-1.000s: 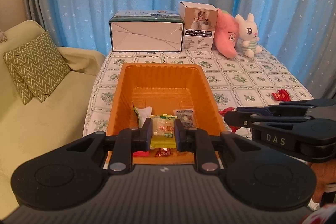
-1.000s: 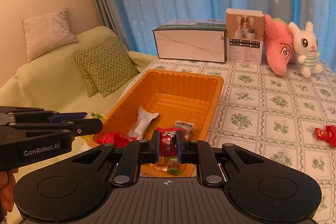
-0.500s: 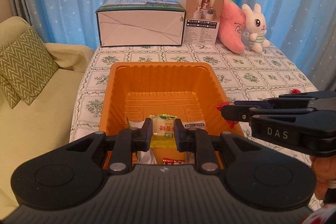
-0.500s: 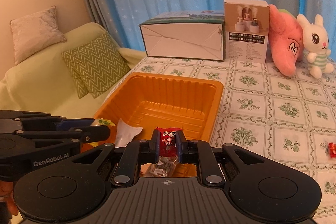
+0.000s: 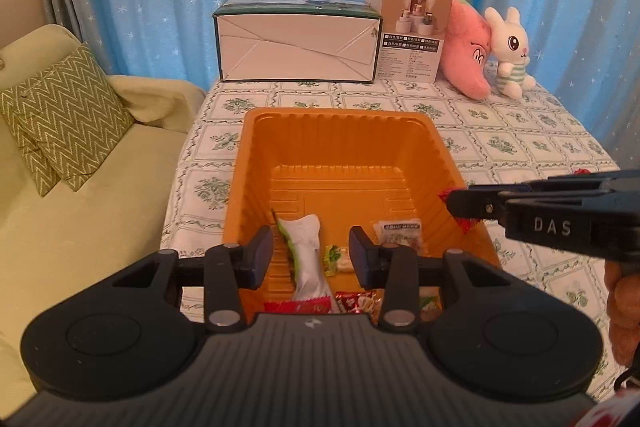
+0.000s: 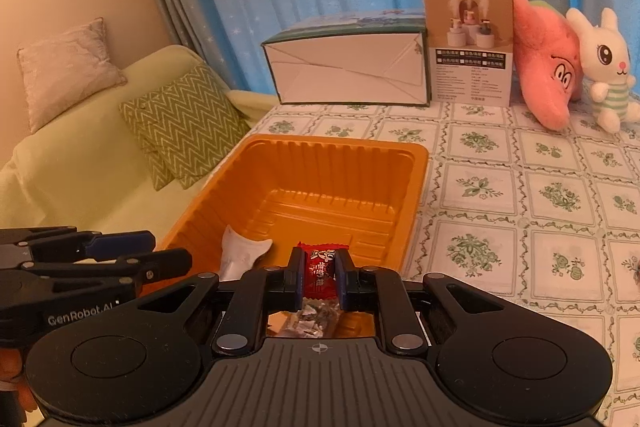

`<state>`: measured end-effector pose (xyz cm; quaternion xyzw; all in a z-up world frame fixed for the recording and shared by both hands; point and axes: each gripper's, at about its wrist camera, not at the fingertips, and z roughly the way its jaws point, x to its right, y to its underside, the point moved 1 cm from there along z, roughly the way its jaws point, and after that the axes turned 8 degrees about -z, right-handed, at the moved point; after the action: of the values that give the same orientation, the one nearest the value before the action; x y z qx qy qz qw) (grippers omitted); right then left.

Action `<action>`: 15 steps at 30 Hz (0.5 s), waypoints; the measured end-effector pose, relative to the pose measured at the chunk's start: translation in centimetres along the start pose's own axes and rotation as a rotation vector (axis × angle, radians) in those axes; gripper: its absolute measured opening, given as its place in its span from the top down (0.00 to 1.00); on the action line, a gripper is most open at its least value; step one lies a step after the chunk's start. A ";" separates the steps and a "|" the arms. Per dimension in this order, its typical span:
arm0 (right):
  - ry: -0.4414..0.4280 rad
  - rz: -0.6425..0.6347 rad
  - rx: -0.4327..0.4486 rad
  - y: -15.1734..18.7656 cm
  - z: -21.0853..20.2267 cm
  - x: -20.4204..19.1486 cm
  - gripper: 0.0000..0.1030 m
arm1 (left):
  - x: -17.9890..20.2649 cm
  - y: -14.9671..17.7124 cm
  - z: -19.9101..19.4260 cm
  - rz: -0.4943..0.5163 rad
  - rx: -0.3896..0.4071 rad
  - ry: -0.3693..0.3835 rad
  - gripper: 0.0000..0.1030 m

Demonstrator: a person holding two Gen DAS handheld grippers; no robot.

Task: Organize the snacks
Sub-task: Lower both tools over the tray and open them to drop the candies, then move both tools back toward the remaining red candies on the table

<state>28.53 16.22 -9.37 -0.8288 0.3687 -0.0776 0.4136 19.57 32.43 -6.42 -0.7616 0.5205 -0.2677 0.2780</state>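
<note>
An orange plastic tray [image 5: 340, 131] sits on the flowered tablecloth and holds several wrapped snacks at its near end. My left gripper [image 5: 312, 257] is open and empty above that near end. Below it lie a white and green packet [image 5: 308, 259] and a small yellow-green candy [image 5: 334, 259]. My right gripper [image 6: 318, 279] is shut on a red wrapped candy [image 6: 320, 273] over the tray's [image 6: 340, 147] near right corner. It also shows in the left wrist view [image 5: 460, 205] at the tray's right rim.
A white carton [image 5: 296, 43], a small product box [image 5: 412, 35], a pink plush [image 5: 468, 55] and a white rabbit plush [image 5: 510, 51] stand at the table's back. A red candy [image 5: 580, 171] lies at the right. A green sofa [image 5: 60, 227] with cushions is at the left.
My left gripper has opened and the yellow-green candy it held has dropped into the tray. My right gripper, still shut on the red candy, has moved further over the tray.
</note>
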 end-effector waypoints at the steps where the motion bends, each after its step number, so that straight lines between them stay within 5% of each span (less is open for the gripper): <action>1: -0.009 0.001 0.001 -0.1 0.0 -0.3 0.84 | 0.0 0.2 -0.2 0.004 0.001 -0.003 0.64; 8: -0.130 0.044 0.010 -0.7 1.0 -1.0 0.82 | -0.6 1.1 -1.2 0.007 0.006 -0.029 0.60; 11: -0.091 0.040 0.025 -0.4 0.4 -0.9 0.48 | -0.6 1.5 -1.9 0.012 0.016 -0.041 0.54; 15: -0.092 0.073 0.050 0.1 -1.2 0.0 0.43 | -0.3 2.1 -2.9 -0.001 0.024 -0.041 0.52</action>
<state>27.97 15.43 -8.72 -0.8069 0.3774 -0.0334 0.4532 16.09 31.65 -5.91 -0.7638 0.5112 -0.2584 0.2976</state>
